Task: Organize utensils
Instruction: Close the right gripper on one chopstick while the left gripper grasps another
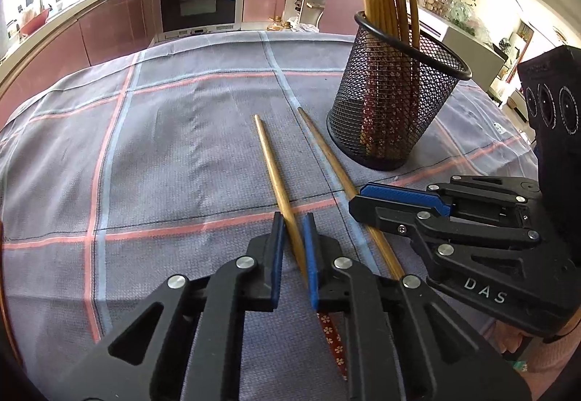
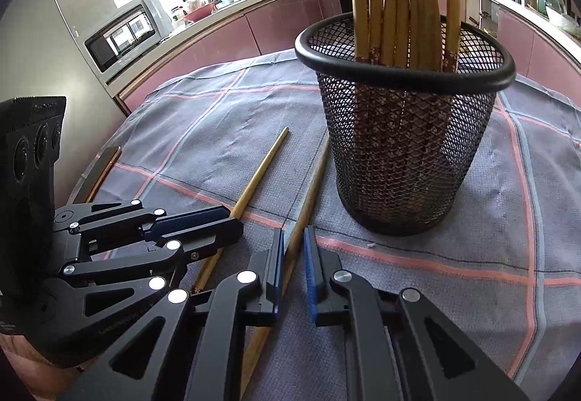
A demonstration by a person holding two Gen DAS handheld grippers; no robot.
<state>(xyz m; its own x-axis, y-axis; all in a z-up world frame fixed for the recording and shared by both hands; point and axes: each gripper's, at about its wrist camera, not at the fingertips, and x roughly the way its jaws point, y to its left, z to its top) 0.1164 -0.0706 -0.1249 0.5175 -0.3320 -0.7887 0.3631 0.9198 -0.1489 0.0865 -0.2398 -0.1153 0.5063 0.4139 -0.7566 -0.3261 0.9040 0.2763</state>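
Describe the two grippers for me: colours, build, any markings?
Both match: matte black angular linkage arms with triangular cut-outs, silver round pivot pins, and blue ribbed pads lining the inner fingers. The left gripper shows this up close; the right gripper too. Seen from the left wrist, the right one's side carries white letters "DAS" and a black block with three round lenses. No cables or sleeves visible.

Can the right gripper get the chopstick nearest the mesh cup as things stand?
Probably yes. The right gripper already straddles that chopstick, jaws open on either side, nothing between. The mesh cup stands clear to the right; the left gripper is over the other chopstick.
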